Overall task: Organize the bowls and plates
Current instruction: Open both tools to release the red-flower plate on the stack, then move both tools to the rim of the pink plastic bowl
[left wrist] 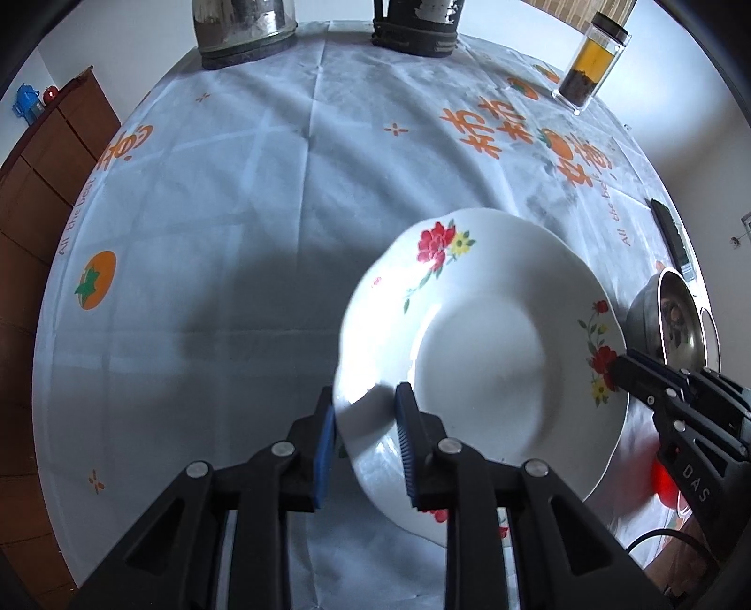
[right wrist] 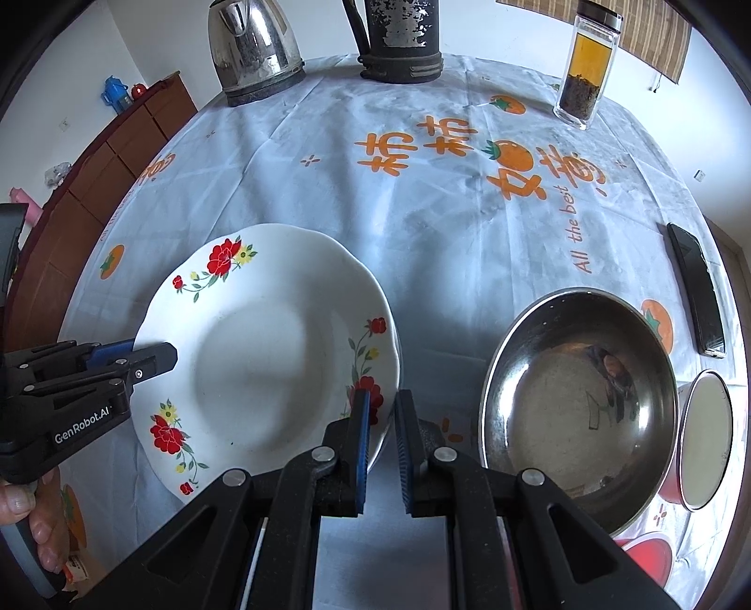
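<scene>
A white plate with red flowers [left wrist: 488,356] is held tilted above the table. My left gripper [left wrist: 364,399] is shut on its near-left rim; it also shows in the right wrist view [right wrist: 155,359] at the plate [right wrist: 263,352]. My right gripper [right wrist: 381,408] is shut on the plate's right rim, and shows in the left wrist view [left wrist: 619,370]. A steel bowl [right wrist: 582,389] sits on the table right of the plate, also seen in the left wrist view [left wrist: 666,324]. A white enamel bowl [right wrist: 704,441] with a red outside sits beside it.
The round table has a pale cloth [right wrist: 422,225] with orange prints. A steel kettle [right wrist: 253,47], a dark jug [right wrist: 399,37] and a tea jar [right wrist: 586,65] stand at the far edge. A black phone [right wrist: 694,291] lies at the right edge. A wooden cabinet [right wrist: 94,187] stands left.
</scene>
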